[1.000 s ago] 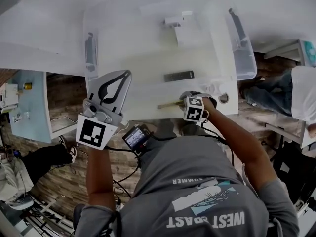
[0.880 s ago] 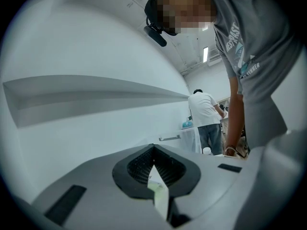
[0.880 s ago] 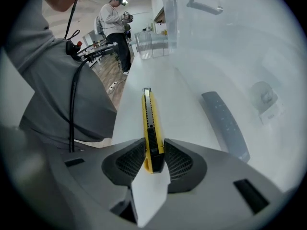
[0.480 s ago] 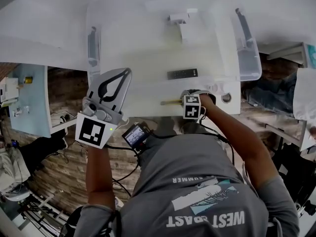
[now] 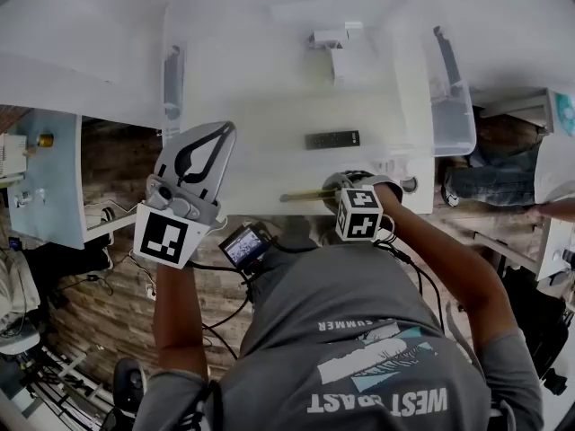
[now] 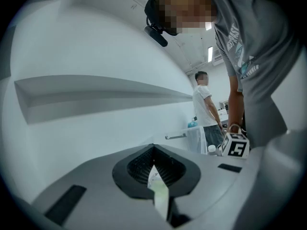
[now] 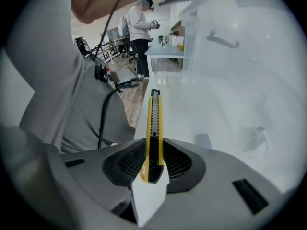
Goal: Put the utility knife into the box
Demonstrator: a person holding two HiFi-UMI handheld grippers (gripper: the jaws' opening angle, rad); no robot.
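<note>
Right gripper view has the right gripper (image 7: 153, 152) with jaws closing on a slim yellow-and-black utility knife (image 7: 153, 121), held over the white table (image 7: 225, 114) near the clear box (image 7: 240, 28), the left gripper (image 6: 154, 151) with jaws together, brown floor (image 5: 117, 164) below.

a dark, flat remote-like bar (image 5: 332, 139) lies on the white surface, well apart from a small white bracket-shaped piece (image 5: 329, 39) farther off. a pale blue side table (image 5: 56, 191) stands at the left over a brick-patterned floor (image 5: 117, 164). a bystander in a white shirt (image 6: 205, 110) stands in the background.
</note>
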